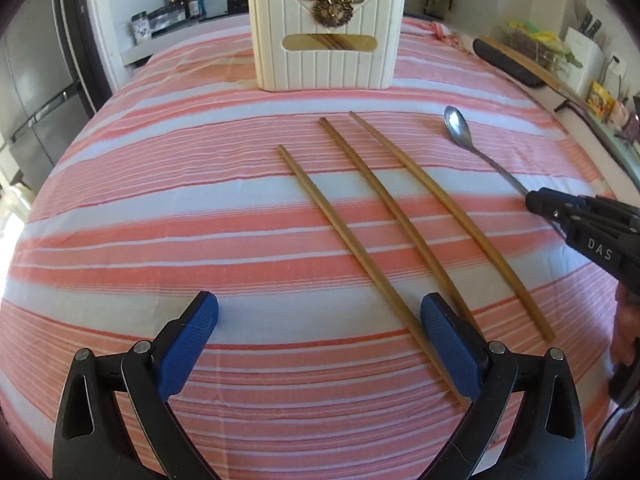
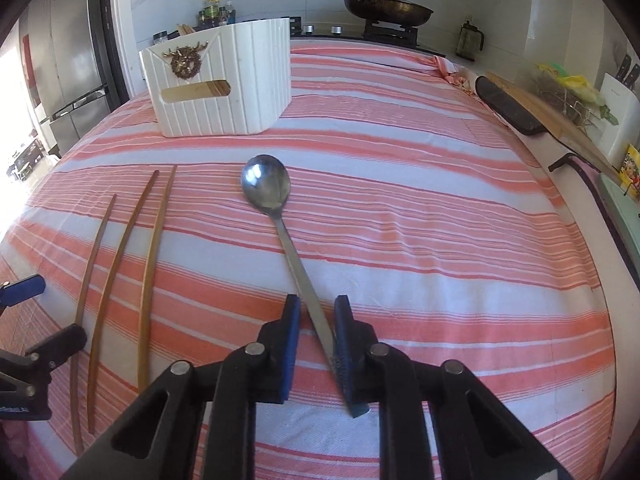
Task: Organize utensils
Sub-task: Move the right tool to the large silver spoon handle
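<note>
Three wooden chopsticks [image 1: 380,216] lie side by side on the striped cloth, seen at the left in the right wrist view [image 2: 116,268]. A steel spoon [image 2: 280,232] lies to their right, bowl facing up [image 1: 458,126]. A white utensil holder [image 1: 326,36] stands at the back with chopsticks inside; it also shows in the right wrist view [image 2: 220,84]. My left gripper [image 1: 320,320] is open just above the cloth, its right pad by the leftmost chopstick's near end. My right gripper [image 2: 317,312] straddles the spoon's handle, jaws narrowly apart, the handle against the right pad.
The table [image 2: 400,200] is covered by a pink and white striped cloth. A black tray with a wooden board [image 2: 516,108] lies along the right edge. A pan [image 2: 386,8] sits on the stove behind. A fridge [image 1: 36,80] stands at the left.
</note>
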`<action>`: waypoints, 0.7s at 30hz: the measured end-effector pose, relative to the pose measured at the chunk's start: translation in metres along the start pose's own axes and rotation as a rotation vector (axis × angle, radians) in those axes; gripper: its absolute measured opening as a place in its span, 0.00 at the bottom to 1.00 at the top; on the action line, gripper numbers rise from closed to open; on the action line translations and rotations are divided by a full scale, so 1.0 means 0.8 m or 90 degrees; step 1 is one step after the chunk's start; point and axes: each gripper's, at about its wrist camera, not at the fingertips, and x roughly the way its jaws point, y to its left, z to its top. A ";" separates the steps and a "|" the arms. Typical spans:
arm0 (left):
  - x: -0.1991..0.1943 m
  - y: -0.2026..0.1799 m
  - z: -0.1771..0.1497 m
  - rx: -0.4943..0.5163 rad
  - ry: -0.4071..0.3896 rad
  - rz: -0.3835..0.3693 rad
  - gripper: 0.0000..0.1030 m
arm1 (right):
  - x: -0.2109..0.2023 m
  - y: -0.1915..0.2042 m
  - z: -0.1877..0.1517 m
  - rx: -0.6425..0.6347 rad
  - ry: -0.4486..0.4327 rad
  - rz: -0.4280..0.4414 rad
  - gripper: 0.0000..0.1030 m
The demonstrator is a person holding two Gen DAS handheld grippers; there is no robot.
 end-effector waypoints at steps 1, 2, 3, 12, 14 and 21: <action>-0.001 0.004 -0.001 0.002 0.002 0.004 0.98 | 0.000 0.001 0.000 -0.005 0.001 0.002 0.13; -0.002 0.009 -0.002 0.005 0.003 0.010 0.98 | 0.000 0.001 0.000 -0.006 0.002 0.005 0.12; -0.003 0.015 -0.004 0.009 0.004 0.014 0.98 | -0.001 0.001 -0.001 -0.005 0.004 0.007 0.11; -0.008 0.072 -0.006 -0.003 0.024 0.008 0.93 | -0.010 -0.018 -0.011 0.018 0.021 -0.029 0.11; -0.007 0.068 -0.004 0.032 0.030 -0.004 0.93 | -0.010 -0.024 -0.012 0.025 0.024 -0.013 0.12; 0.008 0.051 0.024 0.149 0.059 -0.032 0.93 | -0.009 -0.028 -0.006 -0.035 0.068 0.031 0.46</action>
